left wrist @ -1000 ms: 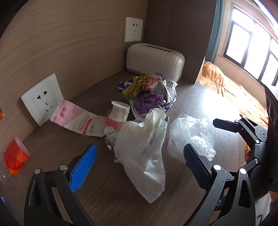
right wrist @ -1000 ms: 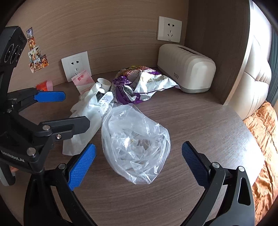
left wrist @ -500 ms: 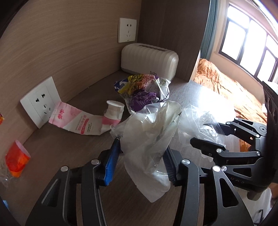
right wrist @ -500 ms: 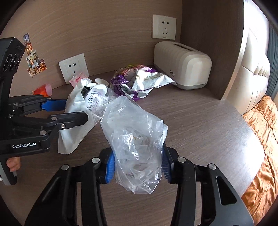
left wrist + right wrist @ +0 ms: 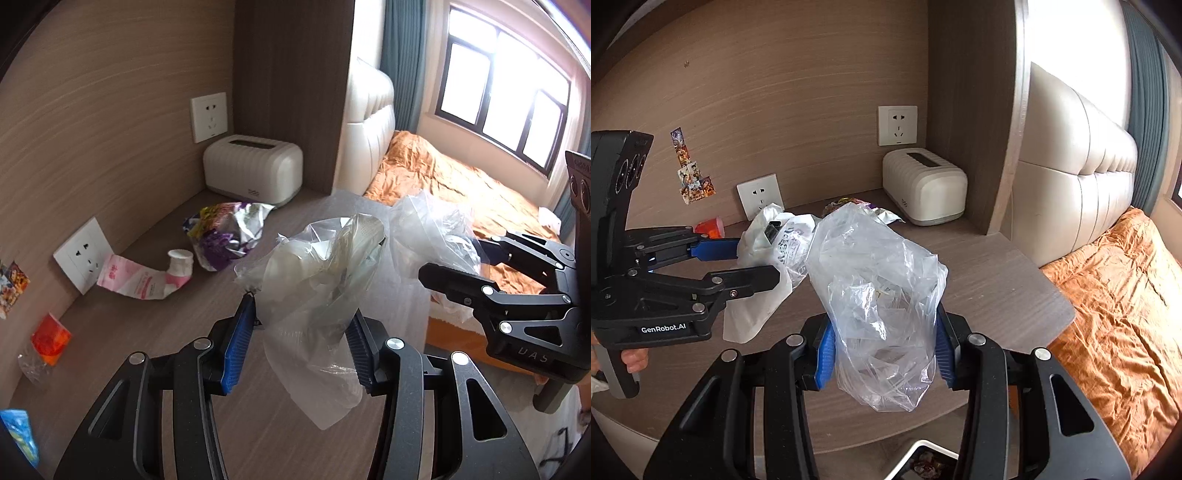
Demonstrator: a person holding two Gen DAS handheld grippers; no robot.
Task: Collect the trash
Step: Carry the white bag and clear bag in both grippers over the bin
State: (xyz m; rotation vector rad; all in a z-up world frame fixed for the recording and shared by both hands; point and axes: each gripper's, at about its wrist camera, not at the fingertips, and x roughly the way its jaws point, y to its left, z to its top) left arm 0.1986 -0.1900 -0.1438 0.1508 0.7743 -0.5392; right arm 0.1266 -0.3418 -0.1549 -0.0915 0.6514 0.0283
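Observation:
My left gripper [image 5: 297, 341] is shut on a crumpled white plastic bag [image 5: 317, 295] and holds it lifted above the wooden table [image 5: 147, 332]; it also shows in the right wrist view [image 5: 764, 266]. My right gripper [image 5: 882, 345] is shut on a clear plastic bag [image 5: 879, 280], also lifted, seen to the right in the left wrist view [image 5: 432, 229]. On the table remain a purple snack wrapper [image 5: 225, 232], a pink-white pouch with a cap [image 5: 144, 278], an orange wrapper [image 5: 50, 339] and a blue wrapper [image 5: 16, 432].
A white toaster-like box [image 5: 253, 173] stands in the far corner by wall sockets [image 5: 208, 116]. A bed with an orange cover [image 5: 1126, 295] lies right of the table. A white-rimmed bin [image 5: 923, 461] shows below the table's front edge.
Both grippers closed on their bags and lifted them off the table, then pulled back and up away from the wall. The other trash stayed in place.

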